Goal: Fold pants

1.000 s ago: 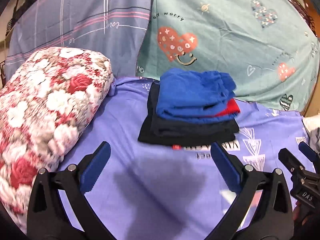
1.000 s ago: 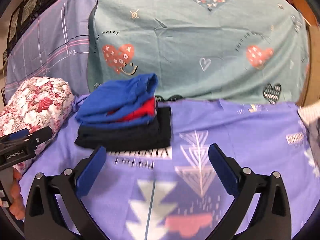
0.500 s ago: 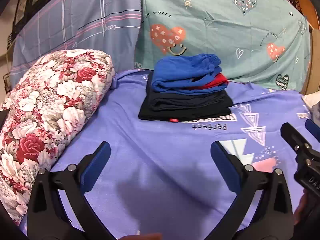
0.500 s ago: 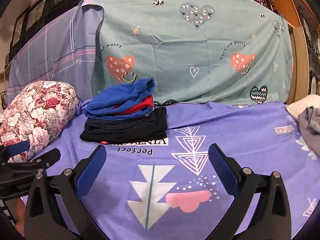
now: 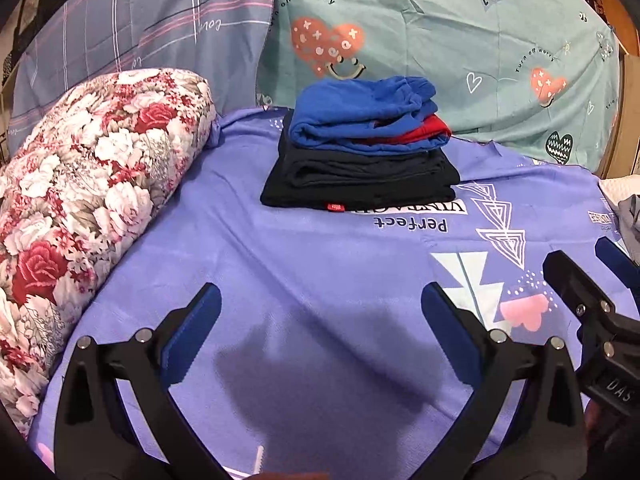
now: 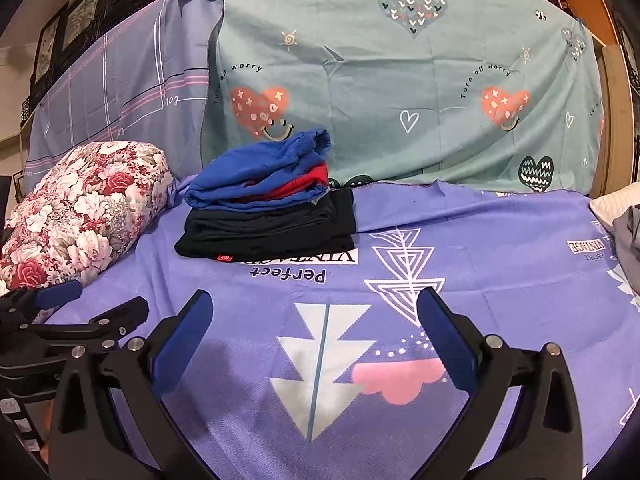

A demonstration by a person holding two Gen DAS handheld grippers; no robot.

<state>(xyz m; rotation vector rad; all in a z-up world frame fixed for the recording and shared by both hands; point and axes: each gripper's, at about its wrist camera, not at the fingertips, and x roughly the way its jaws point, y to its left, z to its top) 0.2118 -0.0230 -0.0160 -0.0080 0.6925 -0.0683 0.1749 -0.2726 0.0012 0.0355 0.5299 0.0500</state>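
Note:
A stack of folded garments stands on the purple bed sheet (image 5: 304,264): blue pants (image 5: 360,116) on top, a red piece (image 5: 424,130) under them, black pants (image 5: 360,178) at the bottom. The stack also shows in the right wrist view (image 6: 264,204). My left gripper (image 5: 320,320) is open and empty, well in front of the stack. My right gripper (image 6: 312,322) is open and empty, in front and right of the stack. Each gripper shows in the other's view, the right one (image 5: 592,312) and the left one (image 6: 72,320).
A floral pillow (image 5: 80,208) lies along the left side of the bed. A teal heart-print cloth (image 6: 400,80) and a plaid cloth (image 5: 140,40) hang behind. A grey garment (image 6: 628,240) and a white pillow (image 6: 612,200) lie at the right edge.
Both grippers have pulled back from the stack, which now looks smaller and farther away. Both stay open and empty.

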